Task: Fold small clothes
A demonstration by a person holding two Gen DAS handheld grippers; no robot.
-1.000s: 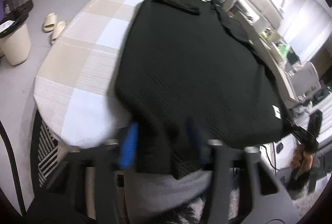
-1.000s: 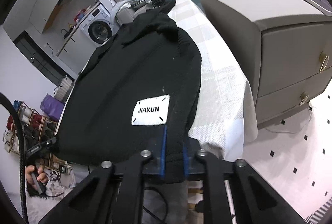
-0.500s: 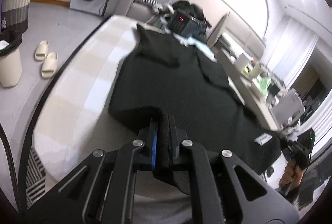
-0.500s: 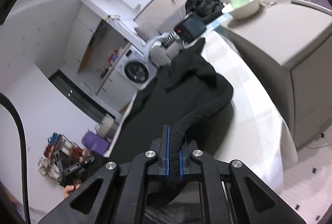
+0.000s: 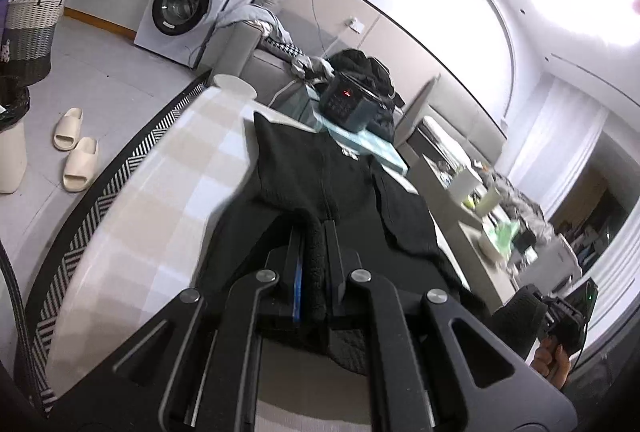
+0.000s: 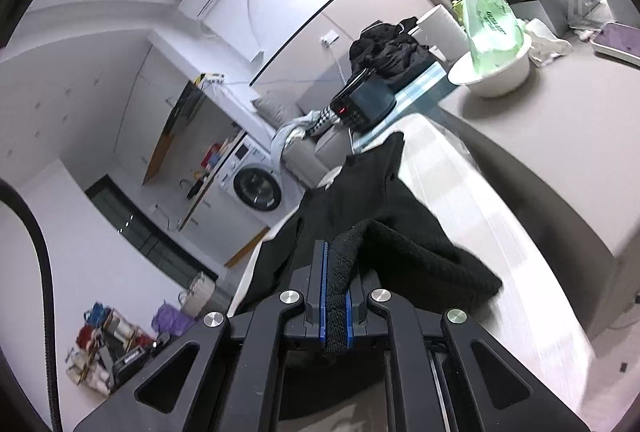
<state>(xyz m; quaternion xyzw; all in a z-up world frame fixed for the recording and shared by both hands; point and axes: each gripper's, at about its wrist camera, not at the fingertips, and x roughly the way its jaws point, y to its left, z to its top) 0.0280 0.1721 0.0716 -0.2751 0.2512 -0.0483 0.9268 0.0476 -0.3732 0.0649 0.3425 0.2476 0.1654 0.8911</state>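
Observation:
A black knit garment (image 5: 340, 188) lies along the checked table (image 5: 172, 184). My left gripper (image 5: 314, 256) is shut on its near hem and holds that edge lifted above the table. In the right wrist view my right gripper (image 6: 336, 280) is shut on the other near corner of the same garment (image 6: 360, 200), also lifted. The cloth rises from the table into both grippers, and its far end stays flat. The other gripper (image 5: 560, 316) in a hand shows at the right edge of the left wrist view.
A dark device with red digits (image 5: 346, 104) sits on a blue box at the table's far end. A grey cabinet (image 6: 540, 136) with a white bowl (image 6: 496, 72) stands right of the table. Slippers (image 5: 76, 148) and a washing machine (image 5: 184, 8) are at left.
Both grippers have risen and moved forward with the near hem, lifting it off the table's front edge. The left gripper closed on the hem. The white label is hidden now.

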